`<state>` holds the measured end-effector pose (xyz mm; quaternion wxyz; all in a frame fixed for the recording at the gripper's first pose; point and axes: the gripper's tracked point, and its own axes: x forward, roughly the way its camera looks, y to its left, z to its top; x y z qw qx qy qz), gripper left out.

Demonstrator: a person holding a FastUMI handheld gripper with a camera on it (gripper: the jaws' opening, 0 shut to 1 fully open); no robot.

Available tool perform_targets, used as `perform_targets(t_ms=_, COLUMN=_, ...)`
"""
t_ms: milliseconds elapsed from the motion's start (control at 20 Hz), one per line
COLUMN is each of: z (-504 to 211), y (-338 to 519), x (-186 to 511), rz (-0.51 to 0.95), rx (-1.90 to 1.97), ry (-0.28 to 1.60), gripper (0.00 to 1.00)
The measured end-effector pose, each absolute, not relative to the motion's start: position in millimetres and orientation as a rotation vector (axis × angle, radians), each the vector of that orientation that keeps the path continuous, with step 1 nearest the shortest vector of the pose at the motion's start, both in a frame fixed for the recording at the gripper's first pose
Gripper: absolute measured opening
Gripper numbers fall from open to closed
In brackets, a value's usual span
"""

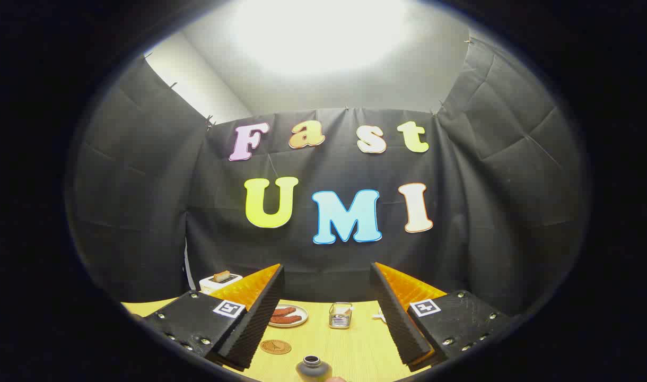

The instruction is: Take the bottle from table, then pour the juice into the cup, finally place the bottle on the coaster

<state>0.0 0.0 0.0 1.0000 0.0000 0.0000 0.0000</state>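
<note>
While the gripper (328,313) holds its 2 fingers spread, the bottle (313,367) stands between them at the desk's (355,345) near edge, touching neither.

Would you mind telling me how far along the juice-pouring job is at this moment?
Nothing looks done yet. The bottle stands upright on the table, low between the open fingers, which are not pressing on it. In hand is the approach for the first grasp. Left: picking it up, pouring into the glass cup further ahead, and setting it on the round coaster, which is bare.
</note>
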Motion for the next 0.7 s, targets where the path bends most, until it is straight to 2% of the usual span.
perform_targets(t_ms=700, z=6.7, y=-1.1, x=0.2, rz=-0.01, rx=-0.021, ry=-0.025, gripper=0.97)
